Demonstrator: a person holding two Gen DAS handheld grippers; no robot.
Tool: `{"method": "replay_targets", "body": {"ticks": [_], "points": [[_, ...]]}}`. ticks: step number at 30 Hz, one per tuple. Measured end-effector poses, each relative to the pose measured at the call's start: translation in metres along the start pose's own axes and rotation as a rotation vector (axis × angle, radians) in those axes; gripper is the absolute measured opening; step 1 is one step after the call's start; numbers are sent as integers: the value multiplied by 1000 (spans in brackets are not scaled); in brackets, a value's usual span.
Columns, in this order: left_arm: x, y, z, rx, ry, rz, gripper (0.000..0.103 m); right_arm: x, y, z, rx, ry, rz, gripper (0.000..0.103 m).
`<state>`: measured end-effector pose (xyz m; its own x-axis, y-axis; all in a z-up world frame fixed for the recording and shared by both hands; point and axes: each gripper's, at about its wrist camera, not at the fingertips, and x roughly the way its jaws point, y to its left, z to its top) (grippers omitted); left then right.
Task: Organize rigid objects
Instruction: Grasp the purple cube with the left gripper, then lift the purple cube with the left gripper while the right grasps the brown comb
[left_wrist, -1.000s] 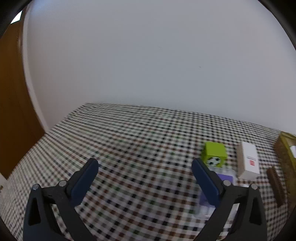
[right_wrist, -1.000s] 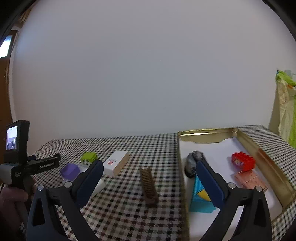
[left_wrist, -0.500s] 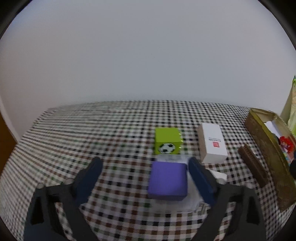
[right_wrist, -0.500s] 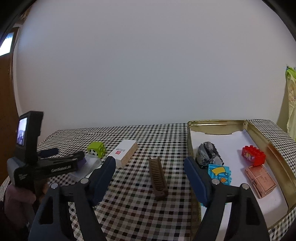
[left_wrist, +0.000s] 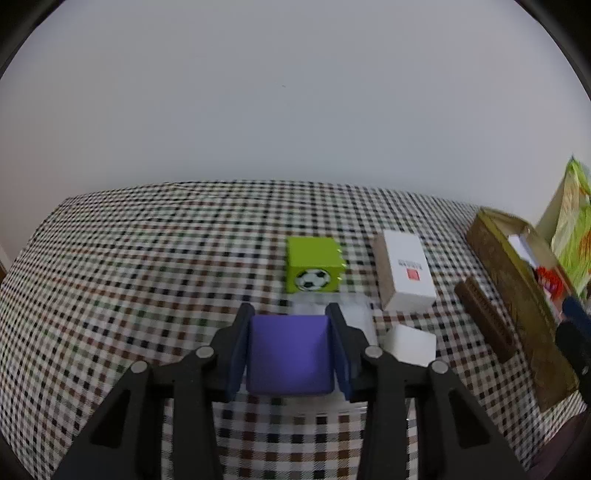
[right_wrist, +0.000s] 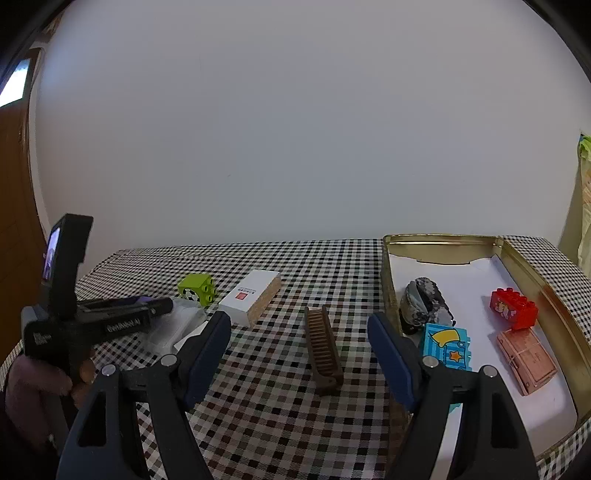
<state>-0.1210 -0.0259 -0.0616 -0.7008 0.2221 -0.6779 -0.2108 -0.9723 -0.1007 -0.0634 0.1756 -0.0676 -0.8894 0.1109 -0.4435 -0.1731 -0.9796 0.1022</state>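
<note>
Purple block (left_wrist: 290, 354) sits clamped between the left gripper (left_wrist: 291, 345) pads, atop a clear plastic case (left_wrist: 354, 317). Risk: lifting may drag the case, or nudge the green cube (left_wrist: 314, 269) just ahead. Right gripper (right_wrist: 299, 354) hangs open, comb (right_wrist: 324, 349) ahead.

The tray (right_wrist: 546, 291) is set right of the comb (right_wrist: 324, 350); left of the comb lie the box (right_wrist: 253, 295), then the cube (right_wrist: 195, 290). Four items, possibly toys, are held in the tray.
</note>
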Motion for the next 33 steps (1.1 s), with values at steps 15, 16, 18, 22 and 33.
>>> {"method": "replay_targets", "body": {"ticks": [15, 16, 18, 22, 33], "points": [[-30, 33, 8, -117, -109, 0, 18, 24, 6, 2, -1, 95, 64, 76], [-35, 42, 9, -132, -127, 37, 21, 27, 7, 2, 1, 101, 60, 76], [-38, 58, 7, -164, -136, 84, 30, 31, 8, 3, 5, 112, 49, 76], [-32, 92, 4, -287, -106, 110, 41, 45, 7, 4, 24, 155, 38, 76], [1, 51, 0, -133, -8, 100, 46, 79, -9, 1, 152, 292, 65, 58]]}}
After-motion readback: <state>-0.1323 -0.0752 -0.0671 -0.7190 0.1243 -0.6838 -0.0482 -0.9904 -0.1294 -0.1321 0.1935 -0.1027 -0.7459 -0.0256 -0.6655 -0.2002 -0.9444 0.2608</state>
